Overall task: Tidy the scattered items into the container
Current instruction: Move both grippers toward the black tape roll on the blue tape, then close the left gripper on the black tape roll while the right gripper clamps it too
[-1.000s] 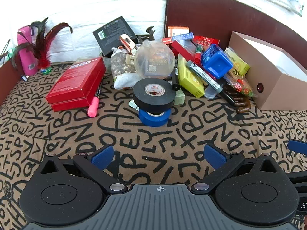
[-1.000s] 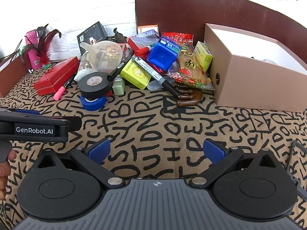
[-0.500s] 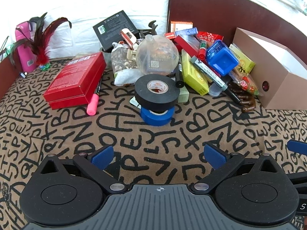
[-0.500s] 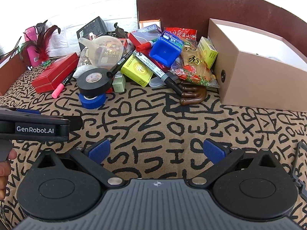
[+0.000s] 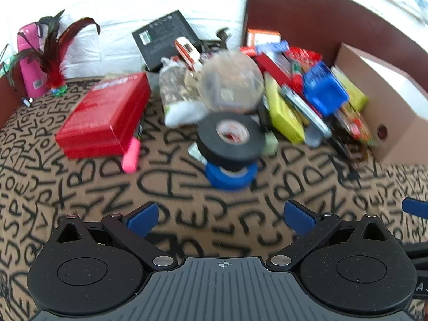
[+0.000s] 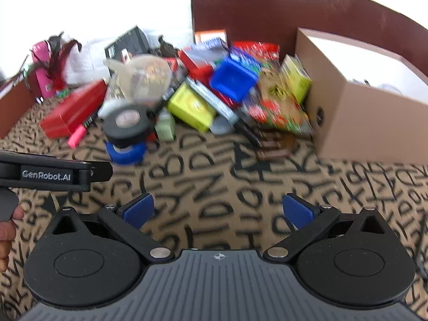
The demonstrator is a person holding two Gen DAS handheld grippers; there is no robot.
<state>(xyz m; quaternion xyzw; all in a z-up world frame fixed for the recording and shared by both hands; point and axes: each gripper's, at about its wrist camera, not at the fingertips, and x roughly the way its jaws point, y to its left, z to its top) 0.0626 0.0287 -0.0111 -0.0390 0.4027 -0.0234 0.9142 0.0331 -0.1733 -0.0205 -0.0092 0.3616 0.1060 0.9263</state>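
Note:
A heap of items lies on the letter-print cloth: a black tape roll (image 5: 231,140) stacked on a blue tape roll (image 5: 230,175), a red box (image 5: 105,115), a pink marker (image 5: 131,155), a clear round jar (image 5: 231,83), a yellow box (image 5: 285,112) and a blue tub (image 5: 325,91). The open brown cardboard box (image 5: 388,117) stands at the right. My left gripper (image 5: 219,218) is open, short of the tape rolls. My right gripper (image 6: 218,210) is open over bare cloth, with the cardboard box (image 6: 374,112) at its far right.
A pink bottle (image 5: 28,61) with dark feathers (image 5: 56,53) stands far left. A dark brown headboard (image 5: 307,18) rises behind the heap. The left gripper's body (image 6: 50,175) and a hand (image 6: 8,230) show at the right view's left edge.
Both grippers have moved forward toward the heap, so the tape rolls and boxes look nearer. Both views are now motion-blurred. The jaws stay apart.

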